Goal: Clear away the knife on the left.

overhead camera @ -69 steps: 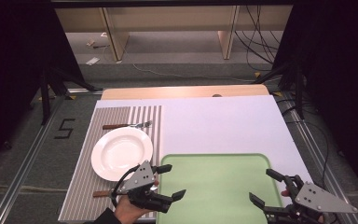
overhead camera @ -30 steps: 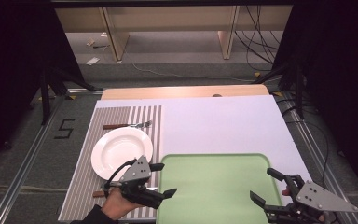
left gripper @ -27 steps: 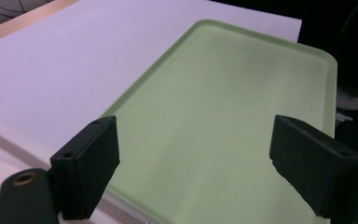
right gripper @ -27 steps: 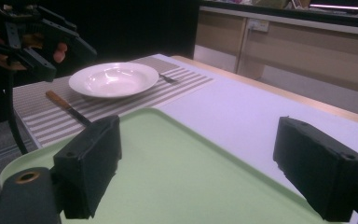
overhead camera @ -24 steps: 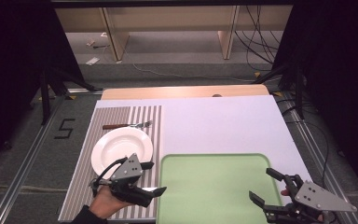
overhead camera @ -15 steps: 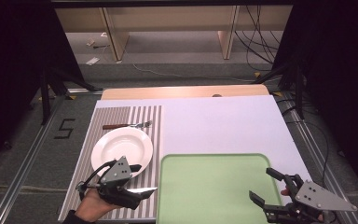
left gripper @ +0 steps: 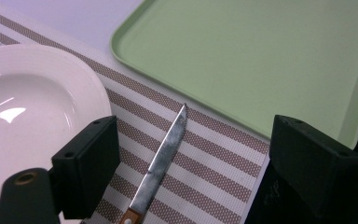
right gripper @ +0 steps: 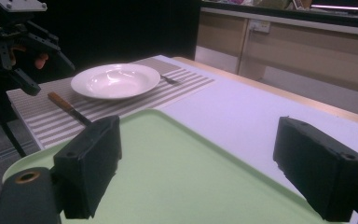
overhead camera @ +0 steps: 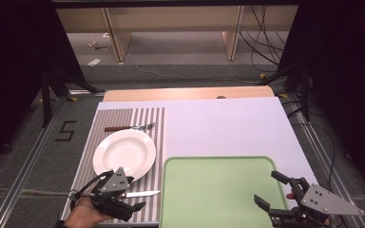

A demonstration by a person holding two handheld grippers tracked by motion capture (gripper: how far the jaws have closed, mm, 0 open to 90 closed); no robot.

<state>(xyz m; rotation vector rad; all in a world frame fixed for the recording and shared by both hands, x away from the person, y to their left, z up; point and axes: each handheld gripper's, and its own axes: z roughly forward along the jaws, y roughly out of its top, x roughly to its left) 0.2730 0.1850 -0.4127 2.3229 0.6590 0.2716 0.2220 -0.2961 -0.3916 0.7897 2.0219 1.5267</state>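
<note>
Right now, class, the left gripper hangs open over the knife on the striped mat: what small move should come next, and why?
Probably lower the left gripper a little, so its fingers come down on either side of the knife, then close. The knife lies flat on the striped mat between the plate and the green tray, the gripper is open and holds nothing, and the blade already lies between the fingers.

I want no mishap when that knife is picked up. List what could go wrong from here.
1. The knife lies flat on the striped placemat; the open left gripper may slip off the thin blade or snag the mat.
2. The plate sits close beside the gripper, so one jaw could knock its rim.
3. The blade tip points at the green tray, so a push could slide it against the tray's edge.
</note>
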